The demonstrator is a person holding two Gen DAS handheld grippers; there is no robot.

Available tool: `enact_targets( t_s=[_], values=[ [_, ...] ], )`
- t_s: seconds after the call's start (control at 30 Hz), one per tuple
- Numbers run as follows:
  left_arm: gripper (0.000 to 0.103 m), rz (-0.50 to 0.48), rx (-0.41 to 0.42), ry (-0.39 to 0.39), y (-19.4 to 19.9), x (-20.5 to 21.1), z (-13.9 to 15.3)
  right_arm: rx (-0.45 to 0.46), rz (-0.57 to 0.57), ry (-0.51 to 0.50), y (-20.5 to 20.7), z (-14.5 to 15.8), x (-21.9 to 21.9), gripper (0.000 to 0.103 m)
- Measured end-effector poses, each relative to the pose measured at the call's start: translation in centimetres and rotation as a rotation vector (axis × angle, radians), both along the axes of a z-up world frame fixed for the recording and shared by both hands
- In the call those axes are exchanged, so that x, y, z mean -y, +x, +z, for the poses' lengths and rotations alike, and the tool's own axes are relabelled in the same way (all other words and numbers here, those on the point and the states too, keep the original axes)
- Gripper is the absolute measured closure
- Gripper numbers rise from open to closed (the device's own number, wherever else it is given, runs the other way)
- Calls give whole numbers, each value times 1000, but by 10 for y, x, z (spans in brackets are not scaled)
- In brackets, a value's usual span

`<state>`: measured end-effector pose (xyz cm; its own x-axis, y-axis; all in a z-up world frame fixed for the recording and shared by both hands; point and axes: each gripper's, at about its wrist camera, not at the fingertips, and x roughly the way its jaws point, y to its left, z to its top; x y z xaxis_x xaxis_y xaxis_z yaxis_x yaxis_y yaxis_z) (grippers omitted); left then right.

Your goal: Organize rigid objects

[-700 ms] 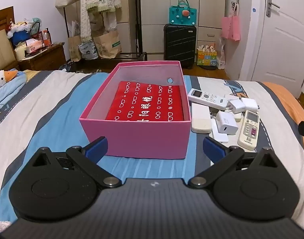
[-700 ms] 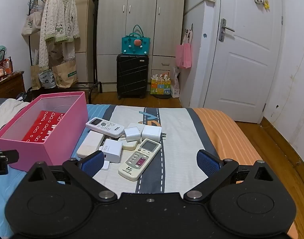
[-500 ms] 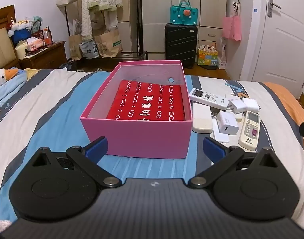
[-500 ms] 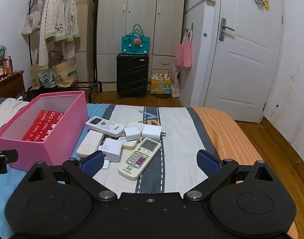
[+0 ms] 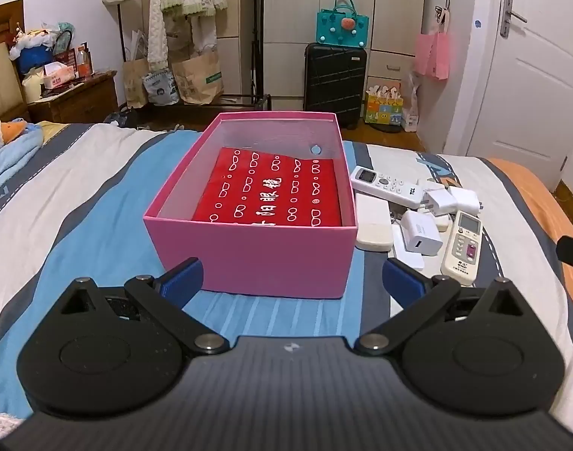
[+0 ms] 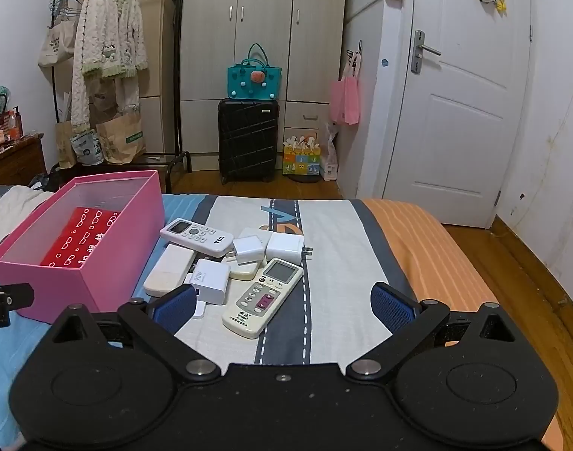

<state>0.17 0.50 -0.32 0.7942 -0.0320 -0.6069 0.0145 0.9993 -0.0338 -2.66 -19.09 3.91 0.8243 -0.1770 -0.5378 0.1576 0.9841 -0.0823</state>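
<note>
A pink box (image 5: 248,259) (image 6: 109,263) with a red printed pouch (image 5: 271,191) in it stands on the striped bed. To its right lies a heap of small things: a white TCL remote (image 6: 196,236), a cream remote with a pink button (image 6: 265,297), a long cream block (image 6: 170,270), and several white chargers (image 6: 210,280). My left gripper (image 5: 292,280) is open just in front of the box. My right gripper (image 6: 282,306) is open in front of the heap, with nothing between its fingers.
The bed's foot edge lies beyond the box, with wooden floor, a black suitcase (image 6: 248,139), wardrobes and a white door (image 6: 470,105) behind. A blue blanket with a plush toy (image 5: 4,143) lies at the left. The orange stripe (image 6: 418,240) at the right is bare.
The left wrist view has shifted slightly: the box now sits a little more to the right. The right gripper and the heap look unchanged.
</note>
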Motion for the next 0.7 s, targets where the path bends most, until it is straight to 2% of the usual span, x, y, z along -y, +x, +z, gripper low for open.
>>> enact_targets(
  t_s=[0.7],
  values=[
    [0,-6,19,1,-6,3,4,3,-1,-2,-1,3,-2,2]
  ],
)
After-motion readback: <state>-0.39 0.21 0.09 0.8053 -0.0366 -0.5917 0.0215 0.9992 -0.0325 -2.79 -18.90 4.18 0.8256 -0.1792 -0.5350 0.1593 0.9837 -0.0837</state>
